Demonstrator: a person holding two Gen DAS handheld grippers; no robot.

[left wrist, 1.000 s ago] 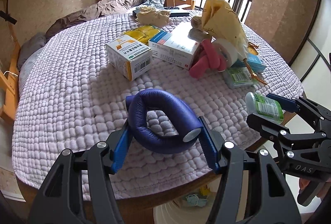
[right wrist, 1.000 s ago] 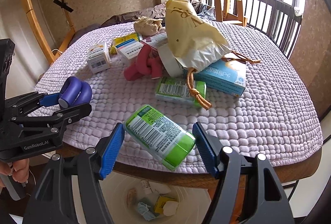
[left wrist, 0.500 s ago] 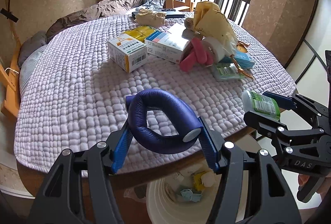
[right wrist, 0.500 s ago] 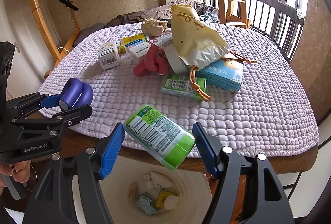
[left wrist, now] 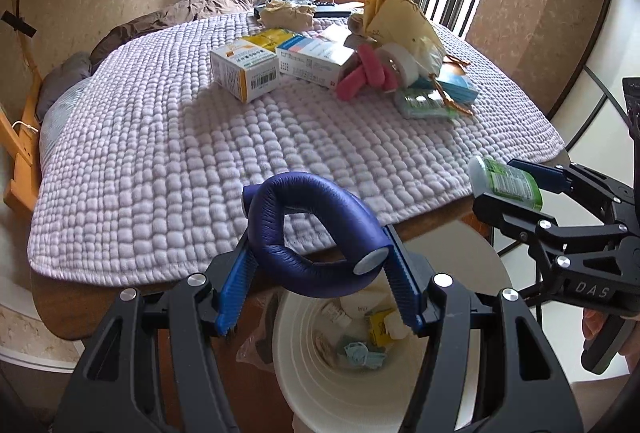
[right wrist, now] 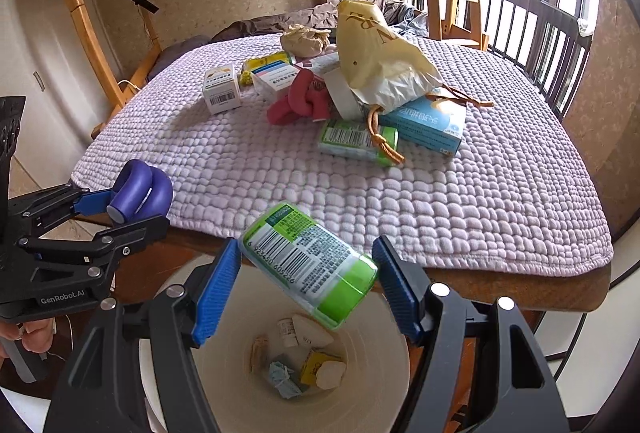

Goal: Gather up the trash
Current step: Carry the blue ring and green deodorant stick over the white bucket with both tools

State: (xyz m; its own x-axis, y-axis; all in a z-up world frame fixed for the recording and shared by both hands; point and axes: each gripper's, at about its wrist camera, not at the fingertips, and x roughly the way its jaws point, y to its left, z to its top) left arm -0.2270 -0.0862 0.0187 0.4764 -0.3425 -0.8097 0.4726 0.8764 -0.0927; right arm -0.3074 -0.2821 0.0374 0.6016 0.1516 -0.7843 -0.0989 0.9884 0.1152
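My left gripper is shut on a bent purple foam tube, held over the near rim of a white bin. From the right wrist the same tube and left gripper show at the left edge. My right gripper is shut on a green and white container above the white bin; it also shows as the container in the right gripper at the right of the left wrist view. Small scraps lie in the bin's bottom.
A lilac quilted cover lies over a wooden table. On it sit medicine boxes, a pink foam tube, a yellow paper bag, a blue box and a green packet. Bunk bed posts and railings stand behind.
Both grippers have drawn back from the table with their loads, from over the cover to over the bin. The bin's inside now shows below both.
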